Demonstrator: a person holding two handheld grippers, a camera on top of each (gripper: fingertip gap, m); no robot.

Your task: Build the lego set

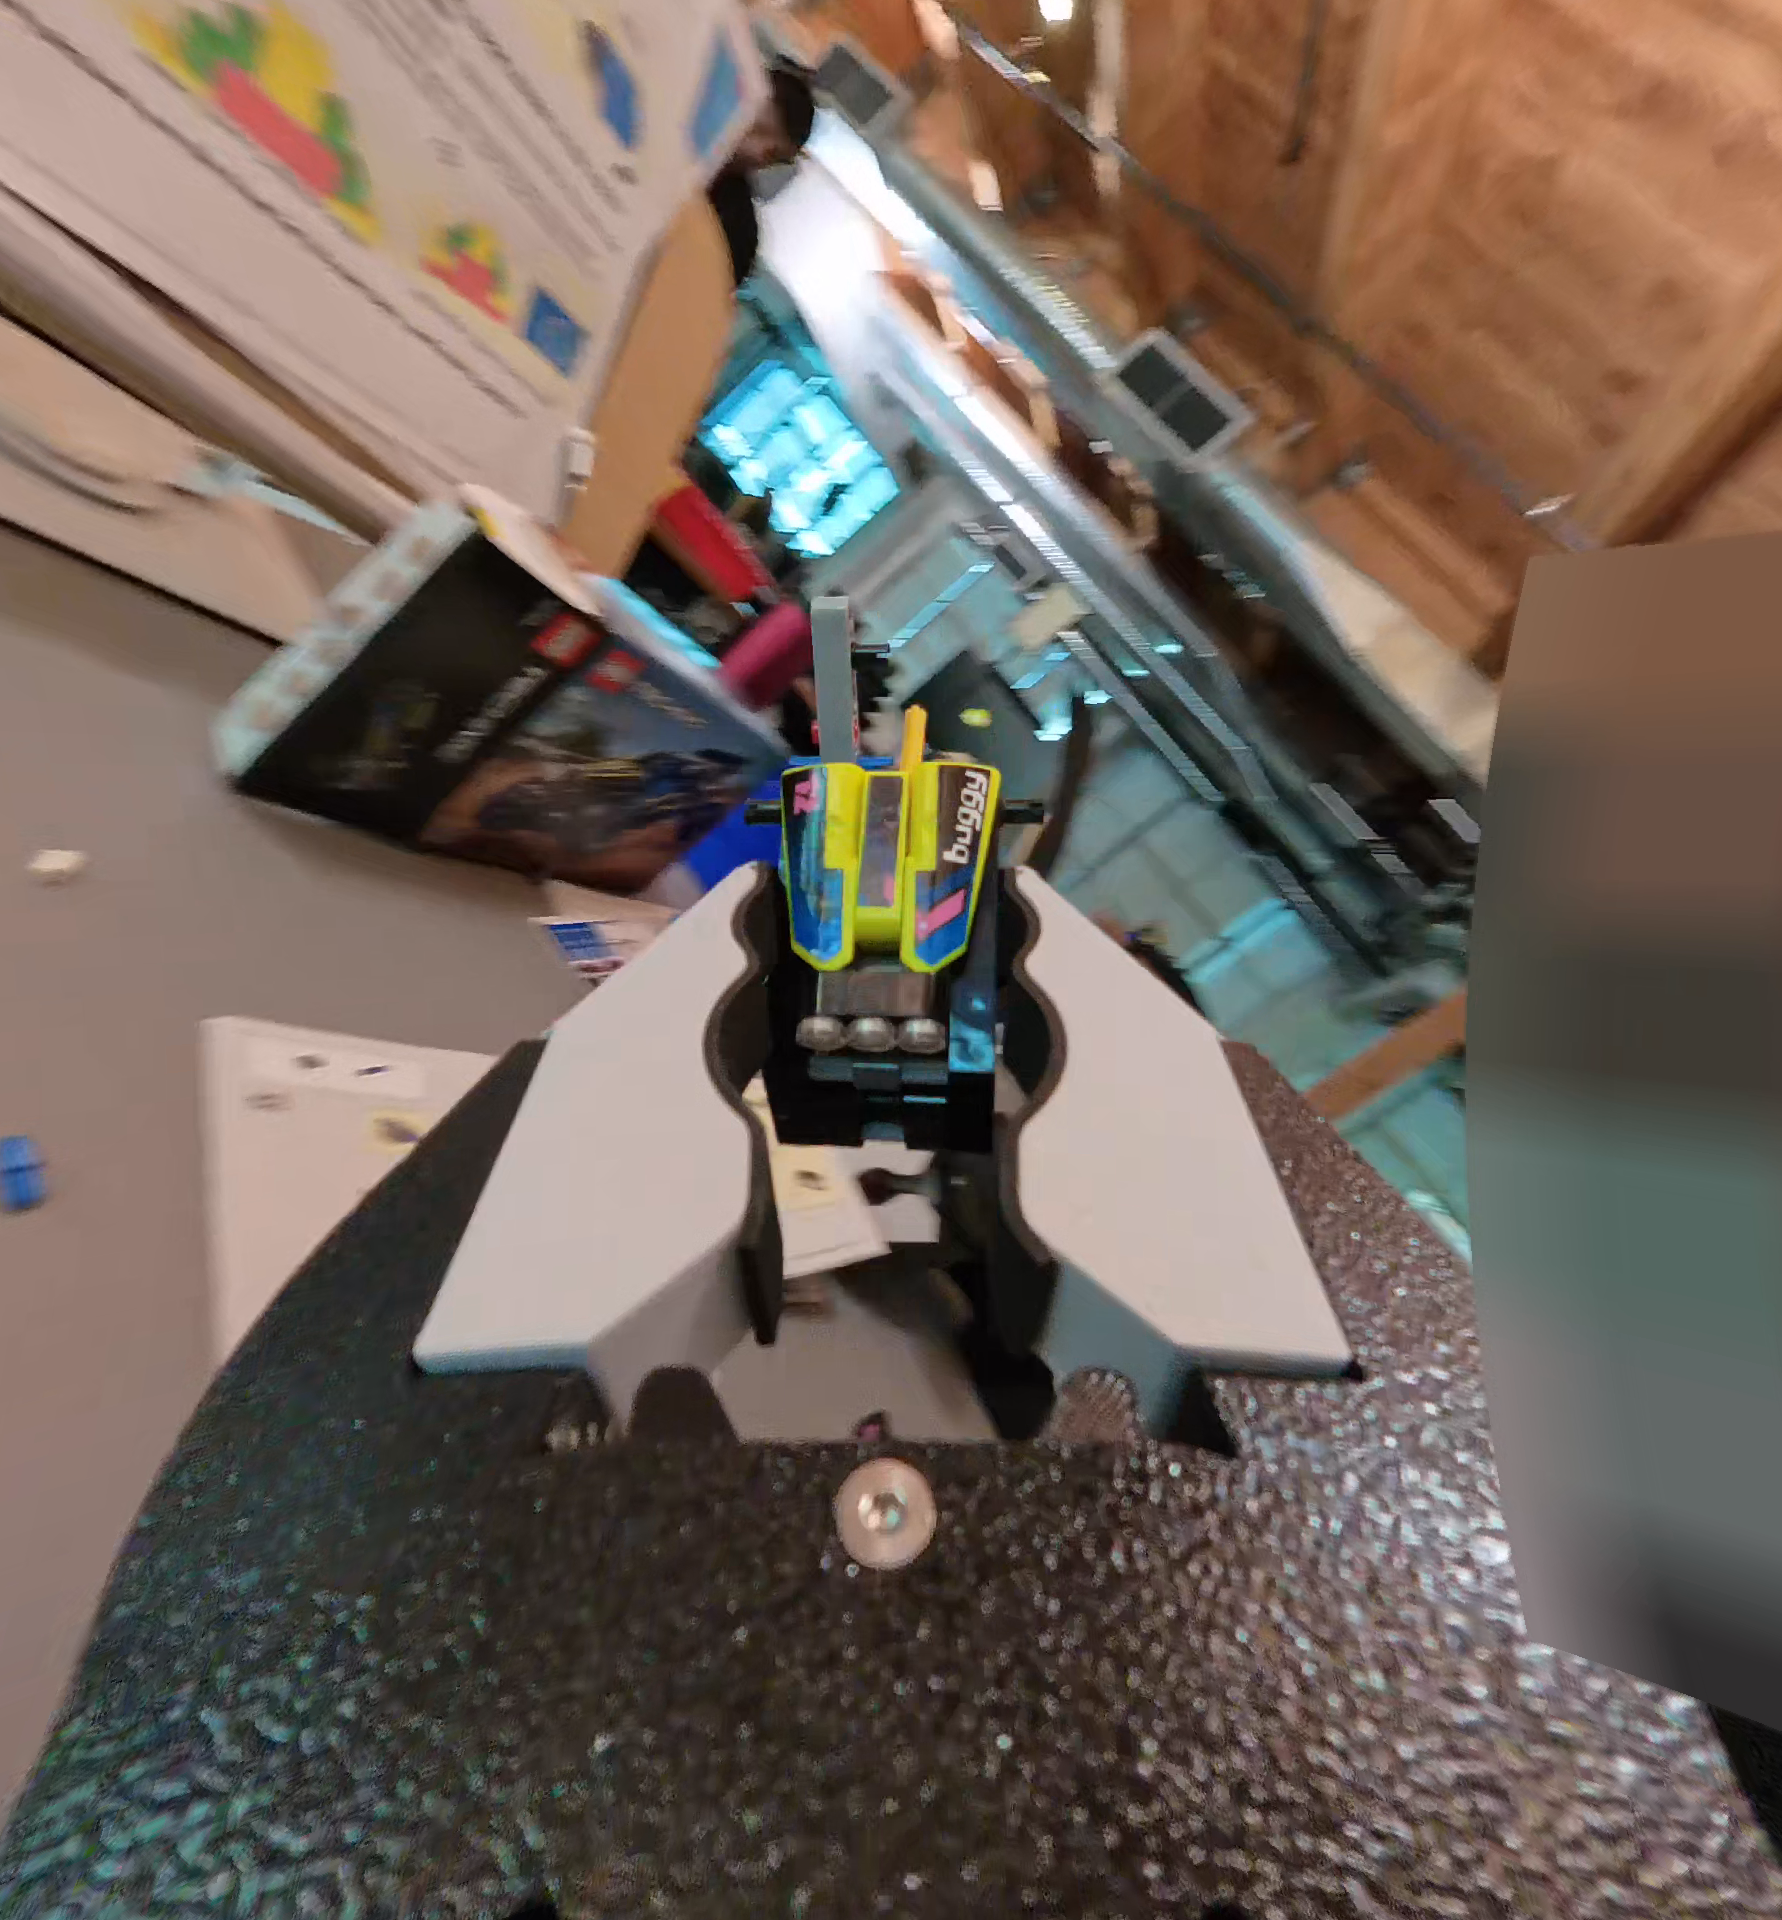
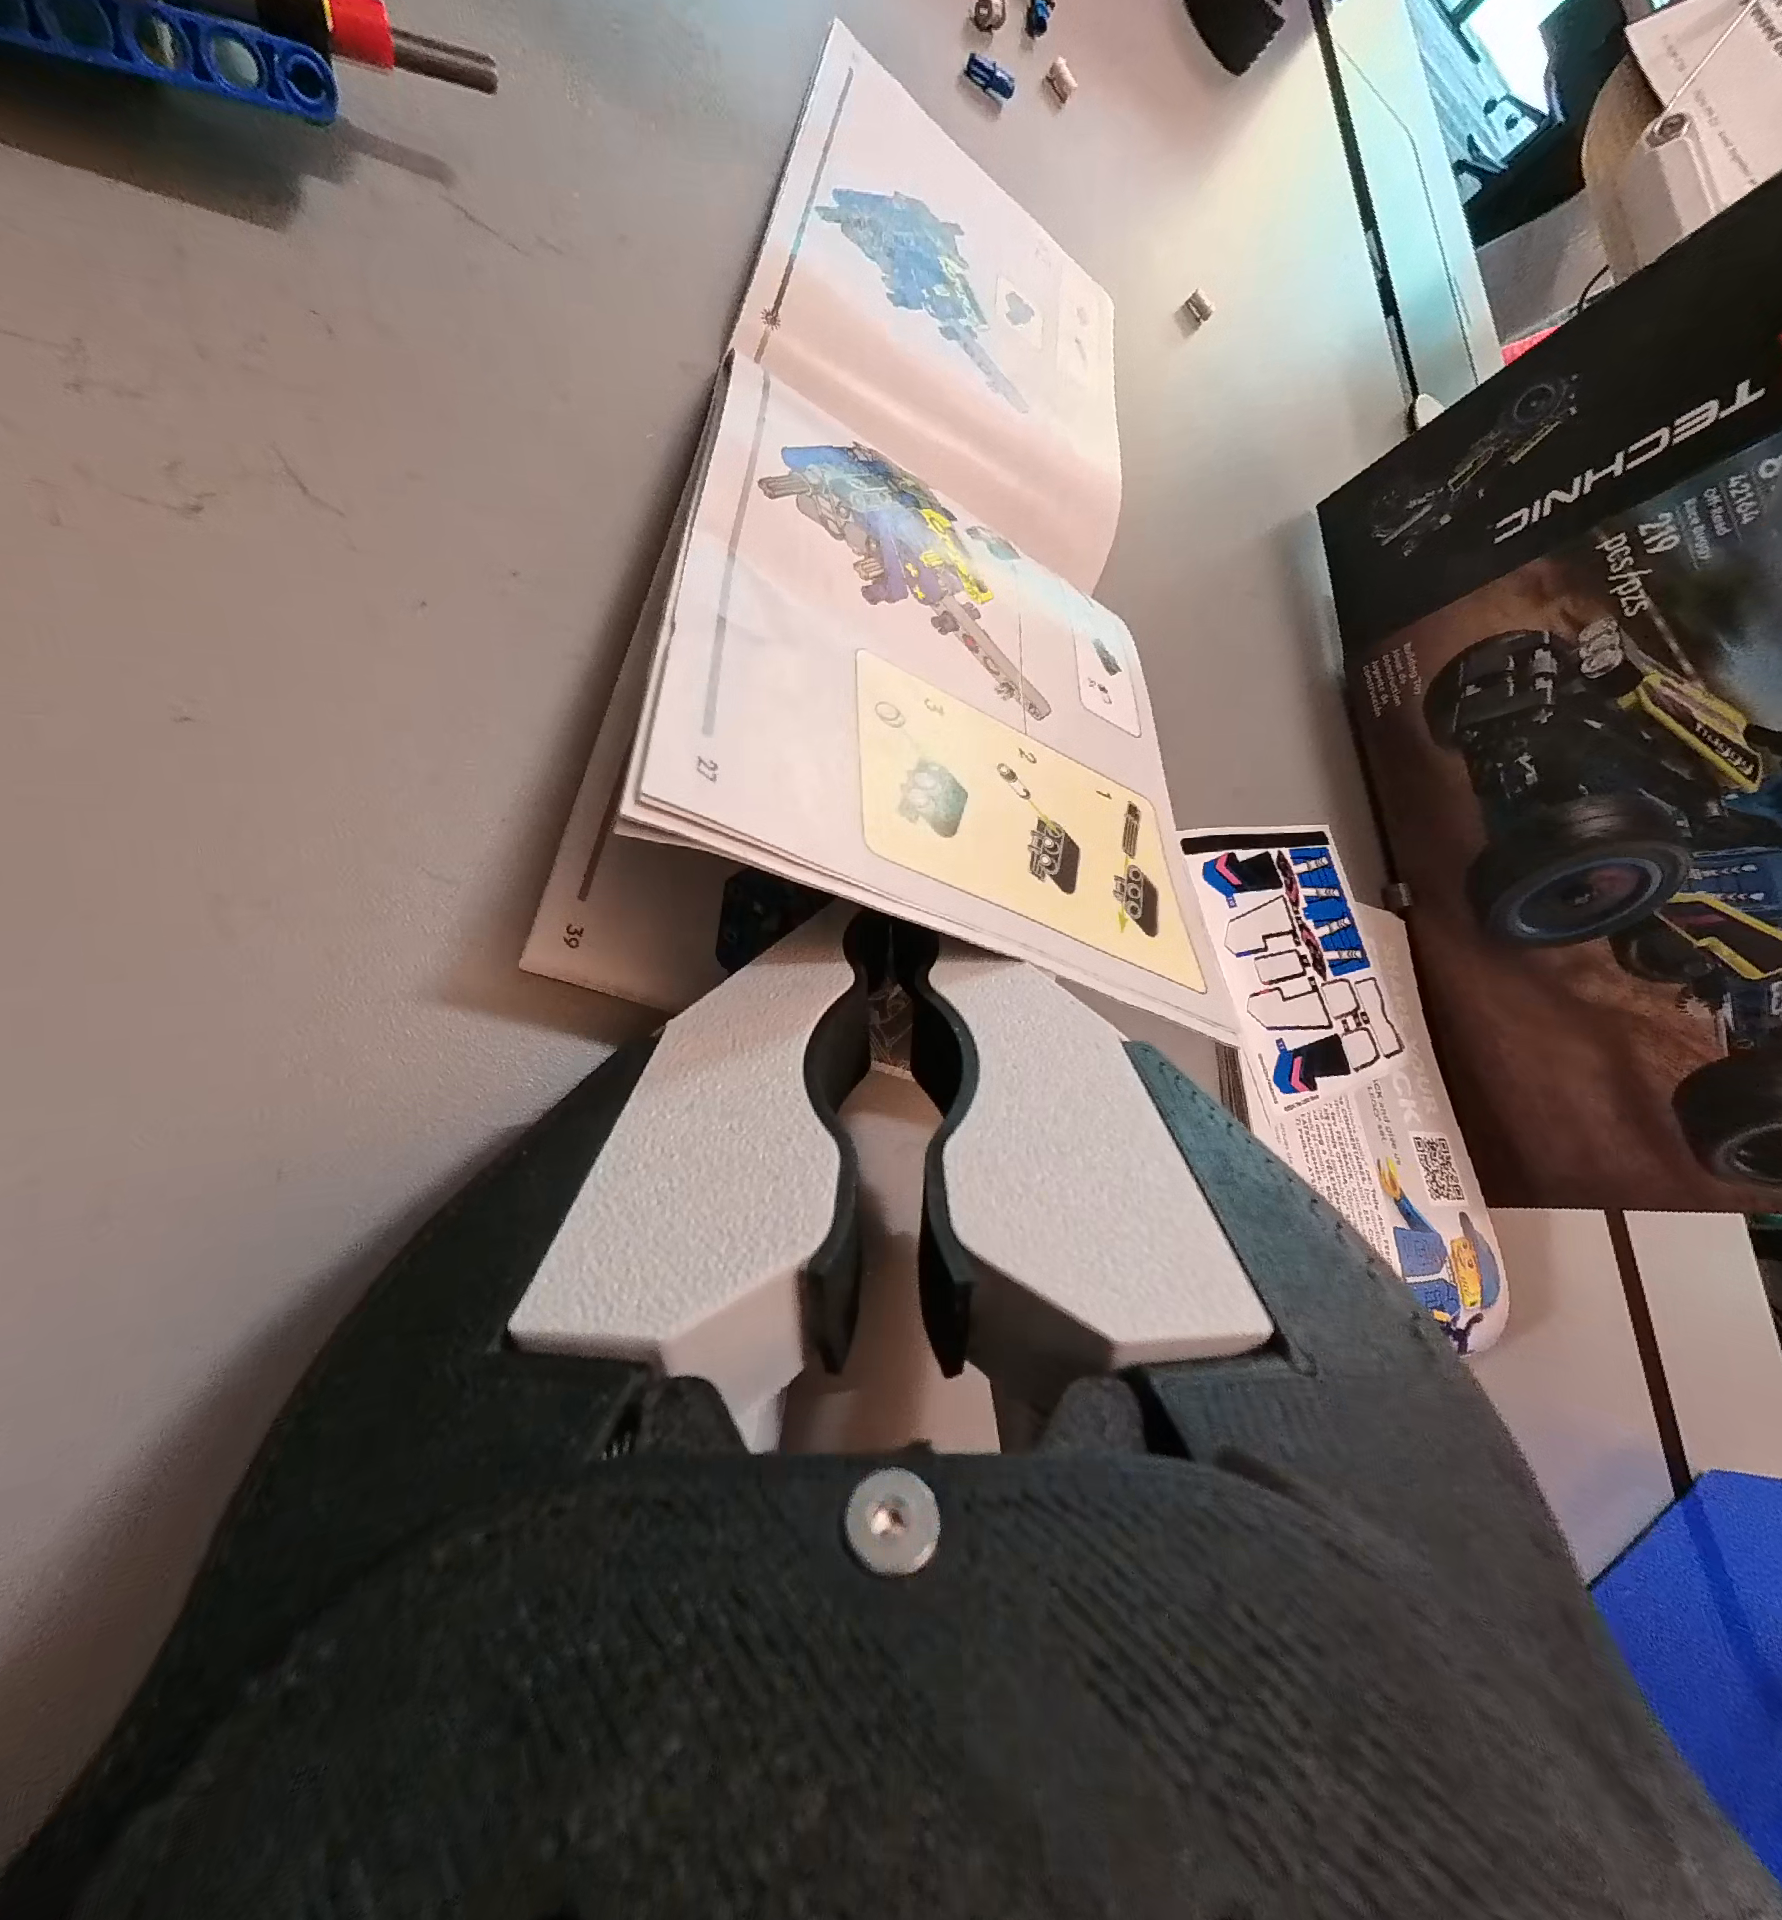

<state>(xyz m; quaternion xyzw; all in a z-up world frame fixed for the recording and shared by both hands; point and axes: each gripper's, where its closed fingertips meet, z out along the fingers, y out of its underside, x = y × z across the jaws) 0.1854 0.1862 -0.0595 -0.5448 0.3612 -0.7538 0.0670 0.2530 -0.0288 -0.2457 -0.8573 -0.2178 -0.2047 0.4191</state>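
Buggy model (image 1: 885,935), part built with yellow and blue panels on and no wheels visible, is clenched in the left tool (image 1: 885,925), lifted off the table (image 1: 191,935). Right tool (image 2: 892,961) is nearly closed under the open instruction booklet (image 2: 866,675)'s lifted pages; I cannot tell whether it grips one.

Yellow-blue-black toy buggy (image 1: 882,935), grey table (image 1: 139,727).
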